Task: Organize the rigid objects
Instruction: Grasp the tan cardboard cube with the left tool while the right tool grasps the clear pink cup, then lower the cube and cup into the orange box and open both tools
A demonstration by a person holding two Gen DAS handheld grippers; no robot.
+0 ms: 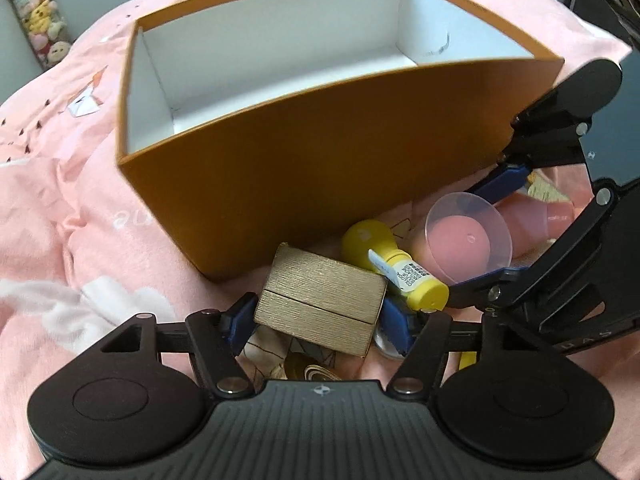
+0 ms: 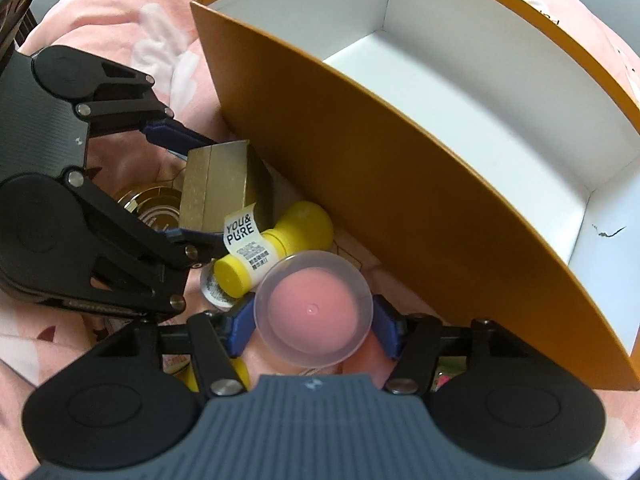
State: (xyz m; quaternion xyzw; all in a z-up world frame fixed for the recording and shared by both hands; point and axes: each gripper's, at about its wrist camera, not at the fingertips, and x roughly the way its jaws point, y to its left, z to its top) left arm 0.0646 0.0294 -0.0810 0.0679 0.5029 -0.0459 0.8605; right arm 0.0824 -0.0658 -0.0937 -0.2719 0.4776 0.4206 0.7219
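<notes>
Pink bedding: soft, rumpled blanket point(image 1: 60, 208) with pale printed shapes; it is the surface everything rests on.
Orange box: big rigid carton point(image 1: 320, 160), smooth matte orange outside, plain white inside, open at the top, nothing in the part I can see; it stands just behind the small things.
Room edge: tall clear tube of plush toys point(image 1: 40, 16) at far left, blurred.
Gold box: small squarish case point(image 1: 320, 300), fine ribbed gold finish, a seam across its middle; it sits between the blue pads of my left gripper point(image 1: 318, 322), which press its two sides, so I am pinching it.
Clear cup: round, see-through plastic cup point(image 2: 314, 312) with a pink rounded body below it; it lies between the pads of my right gripper point(image 2: 314, 326), which appear to touch its rim on both sides.
Yellow bottle: glossy bulb-ended plastic bottle point(image 2: 276, 248) with a white "YOU & PURE" label, lying on its side between the gold box and the cup, touching the cup's edge.
Gold disc: shiny round lid point(image 2: 148, 204) beside the gold box, partly hidden by my left gripper.
</notes>
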